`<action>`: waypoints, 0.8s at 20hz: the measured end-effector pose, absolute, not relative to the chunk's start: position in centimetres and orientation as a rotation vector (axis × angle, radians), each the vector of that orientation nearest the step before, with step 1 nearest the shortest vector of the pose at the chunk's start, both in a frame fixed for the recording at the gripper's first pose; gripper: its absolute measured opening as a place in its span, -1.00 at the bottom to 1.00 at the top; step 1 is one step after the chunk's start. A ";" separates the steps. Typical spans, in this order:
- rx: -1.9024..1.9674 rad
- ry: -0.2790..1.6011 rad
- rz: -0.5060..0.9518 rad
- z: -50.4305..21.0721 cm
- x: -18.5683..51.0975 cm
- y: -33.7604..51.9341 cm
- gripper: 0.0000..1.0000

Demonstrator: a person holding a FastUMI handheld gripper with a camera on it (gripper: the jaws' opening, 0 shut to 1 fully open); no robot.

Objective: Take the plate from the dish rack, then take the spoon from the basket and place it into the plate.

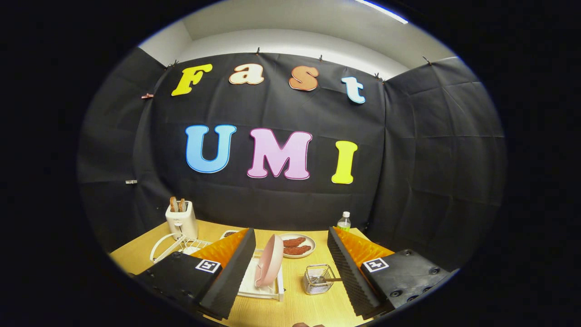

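Black cloth walls enclose a booth in which a pale wooden surface [317, 304] is set. Places are given from the dish rack [261, 284], a white rack that is seen just ahead of the hand-held gripper [290, 268], nearer its left finger. A pink plate [270, 260] is stood on edge in this rack, upright and slightly tilted, and is held by nothing. To the right of the rack, a small wire basket [317, 278] is placed on the surface, with the handle of a spoon [333, 280] seen sticking out toward the right finger. Beyond the rack, a white dish [297, 245] with two reddish-brown pieces of food is laid. Farther to the left of the rack, a white toaster [181, 219] with two slices in its slots is stood near the wall, and a curved white wire frame [170, 245] is seen in front of it. Far to the right beyond the rack, a small clear bottle [344, 221] with a white cap is placed by the wall. The fingers of the hand-held gripper are spread wide apart, and nothing is touched by them.
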State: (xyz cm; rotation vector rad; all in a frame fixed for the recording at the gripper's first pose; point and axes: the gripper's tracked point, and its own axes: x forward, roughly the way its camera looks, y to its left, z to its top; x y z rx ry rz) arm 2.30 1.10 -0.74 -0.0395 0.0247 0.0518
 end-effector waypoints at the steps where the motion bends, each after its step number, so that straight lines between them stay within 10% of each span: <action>1: -0.041 0.028 0.053 -0.6 2.6 1.2 0.95; 16: -0.227 0.367 0.082 -7.5 14.6 4.7 0.96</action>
